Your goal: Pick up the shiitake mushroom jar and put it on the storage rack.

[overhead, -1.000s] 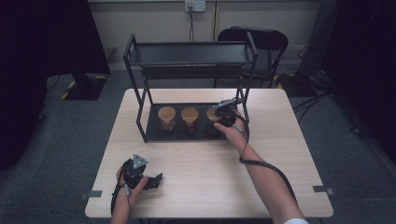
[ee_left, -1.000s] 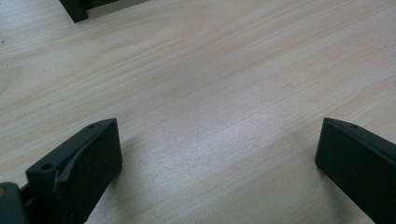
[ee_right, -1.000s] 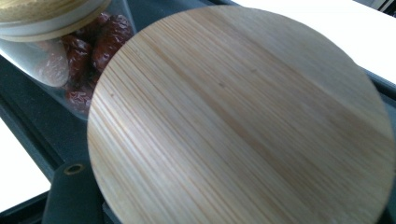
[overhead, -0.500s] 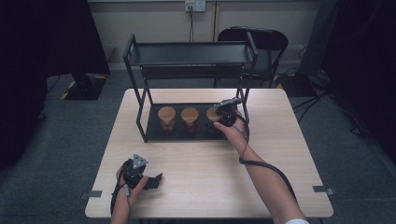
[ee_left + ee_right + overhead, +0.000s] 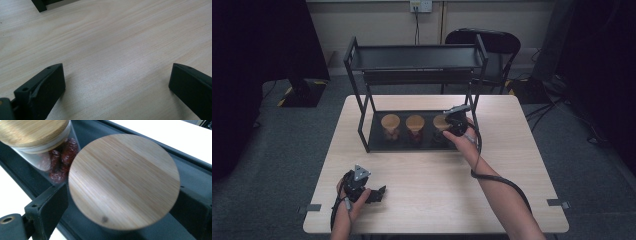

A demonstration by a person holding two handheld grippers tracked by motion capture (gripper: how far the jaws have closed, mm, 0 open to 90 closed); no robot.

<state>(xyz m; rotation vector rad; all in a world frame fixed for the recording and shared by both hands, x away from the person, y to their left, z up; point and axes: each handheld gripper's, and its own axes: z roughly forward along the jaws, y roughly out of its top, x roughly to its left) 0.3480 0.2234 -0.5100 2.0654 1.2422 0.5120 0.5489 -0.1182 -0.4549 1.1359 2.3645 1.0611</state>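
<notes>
**Right gripper at the end jar on the rack's bottom shelf**

The jar with the bamboo lid (image 5: pixel 124 181) stands at the right end of a row of three on the lower tray (image 5: pixel 377 137) of the black two-tier rack (image 5: pixel 417 57), toward 1 o'clock from the table's middle in the high view. In the right gripper view its round lid lies between the two black jaws, the left jaw close against the jar's side at 8 o'clock of the lid; the other jaw sits at 4 o'clock, and whether the right gripper (image 5: pixel 455 122) actually clamps the jar cannot be told. At 10 o'clock of that lid stands the middle jar (image 5: pixel 40 143), glass-walled, holding dark red dried fruit, just beside the first. The third jar (image 5: pixel 390 125) stands at the row's left end.

The left gripper (image 5: pixel 372 194) rests low on the wooden table (image 5: pixel 112 45) at about 7 o'clock, well apart from the rack, its jaws spread wide with bare wood between them.
</notes>
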